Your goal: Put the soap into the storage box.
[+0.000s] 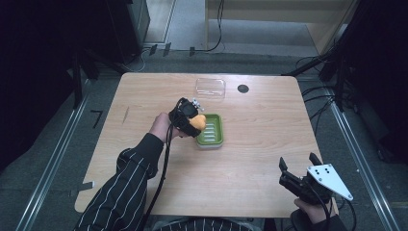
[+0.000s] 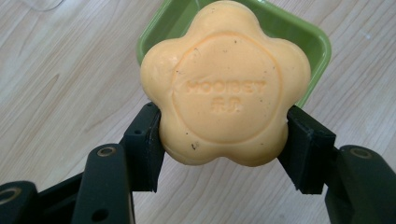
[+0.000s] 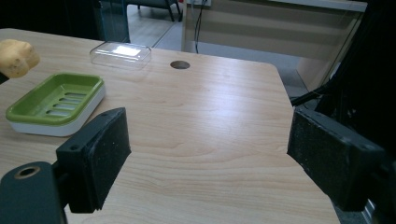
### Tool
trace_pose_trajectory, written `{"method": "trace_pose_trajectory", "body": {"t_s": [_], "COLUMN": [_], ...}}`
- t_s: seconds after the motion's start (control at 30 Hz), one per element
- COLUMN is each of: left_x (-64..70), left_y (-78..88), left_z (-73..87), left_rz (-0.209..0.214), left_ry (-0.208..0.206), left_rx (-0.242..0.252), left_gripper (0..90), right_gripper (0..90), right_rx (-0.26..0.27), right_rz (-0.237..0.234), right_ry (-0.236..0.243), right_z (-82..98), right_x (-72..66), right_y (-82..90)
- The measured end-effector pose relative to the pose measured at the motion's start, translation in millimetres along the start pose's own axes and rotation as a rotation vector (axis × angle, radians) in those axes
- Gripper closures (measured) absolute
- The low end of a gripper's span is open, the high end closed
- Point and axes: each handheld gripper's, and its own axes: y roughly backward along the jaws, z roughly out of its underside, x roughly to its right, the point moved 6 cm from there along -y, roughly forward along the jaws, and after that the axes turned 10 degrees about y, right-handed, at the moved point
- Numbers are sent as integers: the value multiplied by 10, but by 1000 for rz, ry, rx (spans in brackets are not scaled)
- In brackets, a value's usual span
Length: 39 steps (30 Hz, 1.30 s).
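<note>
An orange flower-shaped soap bar [image 2: 225,84] with stamped lettering is clamped between the jaws of my left gripper [image 2: 224,140]. It hangs just over the near left end of a green soap dish [image 1: 210,130] at mid-table. In the high view the soap [image 1: 197,121] sits at the dish's left edge, with the left gripper [image 1: 191,120] shut on it. From the right gripper view the dish [image 3: 56,103] shows empty, with a slotted floor and white base, and the soap [image 3: 17,57] floats above its left end. My right gripper [image 1: 299,171] rests open at the table's front right corner, holding nothing.
A clear plastic lid [image 1: 210,88] lies upside up behind the dish near the far edge. A dark round hole [image 1: 243,88] sits in the tabletop to its right. The wooden table [image 1: 260,144] ends close beside the right gripper. Cables run on the floor beyond.
</note>
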Motion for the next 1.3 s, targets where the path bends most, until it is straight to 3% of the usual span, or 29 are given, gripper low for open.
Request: {"method": "trace_pose_trajectory", "body": {"t_s": [0.6,1.3], "left_x": [129,189], "left_y": [-200,-461], "left_z": [-193,-255], "left_rz": [21,24], "left_ry": [-44,-69], "left_rx": [-43,-101], "left_gripper": [394,394], "right_gripper": [137,137], "right_rx": [-7,-8], "right_rz": [28,27], "right_ry": [-13,-12], "right_z": [46,51], "right_x": [68,77], "right_y": [75,77]}}
